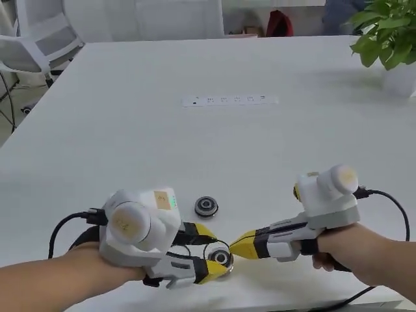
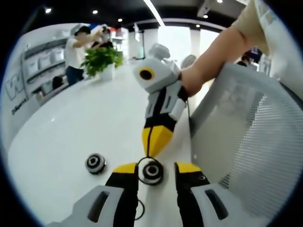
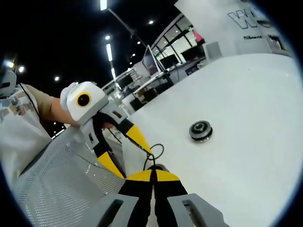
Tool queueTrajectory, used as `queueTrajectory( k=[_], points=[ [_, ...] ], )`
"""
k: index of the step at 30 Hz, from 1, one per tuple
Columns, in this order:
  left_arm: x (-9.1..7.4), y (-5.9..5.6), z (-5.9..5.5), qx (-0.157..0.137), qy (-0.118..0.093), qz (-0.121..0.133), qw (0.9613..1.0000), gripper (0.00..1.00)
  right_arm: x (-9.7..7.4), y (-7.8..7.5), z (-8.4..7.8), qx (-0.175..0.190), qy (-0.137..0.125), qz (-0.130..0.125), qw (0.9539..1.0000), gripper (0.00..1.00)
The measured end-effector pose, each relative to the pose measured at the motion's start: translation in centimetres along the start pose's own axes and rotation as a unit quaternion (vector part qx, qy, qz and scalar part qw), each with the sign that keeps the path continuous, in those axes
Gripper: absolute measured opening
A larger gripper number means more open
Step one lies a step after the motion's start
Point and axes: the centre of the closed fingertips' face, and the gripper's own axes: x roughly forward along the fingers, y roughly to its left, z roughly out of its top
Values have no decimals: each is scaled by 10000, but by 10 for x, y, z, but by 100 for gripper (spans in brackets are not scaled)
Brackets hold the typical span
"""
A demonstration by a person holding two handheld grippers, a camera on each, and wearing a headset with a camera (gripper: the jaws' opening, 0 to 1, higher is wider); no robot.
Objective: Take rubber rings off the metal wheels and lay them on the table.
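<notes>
Both claws sit at the near edge of the white table (image 1: 195, 149). The left claw (image 1: 213, 252) (image 2: 156, 168) is partly open and straddles a metal wheel (image 1: 221, 259) (image 2: 150, 171). In the left gripper view one jaw touches the wheel and there's a visible gap to the other. That wheel lies flat on the table, hub up.

The right claw (image 1: 235, 247) (image 3: 152, 174) comes in from the opposite side, tip to tip with the left one, jaws pressed together. Its yellow point meets the wheel's rim (image 2: 152, 150). It looks to be pinching a thin black rubber ring (image 1: 218, 242) (image 3: 162, 148), which stands up as a loose loop just off the tip, between the two claws. Can't tell how much of the ring is still seated on the wheel.

A second wheel (image 1: 206, 206) (image 2: 95, 163) (image 3: 200, 130) lies flat just beyond the claws, apart from both, dark around its rim.

Further back there's a white power strip (image 1: 229, 100) at mid-table and a potted plant (image 1: 387, 29) at the far right corner. A mesh chair back (image 2: 246, 132) is close to the person.
</notes>
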Motion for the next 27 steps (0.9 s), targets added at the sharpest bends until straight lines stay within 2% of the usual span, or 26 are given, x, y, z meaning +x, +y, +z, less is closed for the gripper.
queueTrajectory(
  k=[8, 12, 17, 27],
  points=[
    [-15, 4, 2, -121, -116, 51, 9998, 39, -2, 5, 7, -2, -76, 83, 9999, 0],
    [-21, 6, 3, -93, -136, 81, 9998, 41, -5, 7, 12, 11, -165, 102, 9998, 0],
    [-30, 8, 8, -152, -259, 76, 9995, 45, -7, 9, 18, 7, -240, 117, 9996, 0],
    [-49, 12, 10, -251, -395, 146, 9988, 53, -6, 18, 33, -62, -329, 173, 9993, 0]
  ],
)
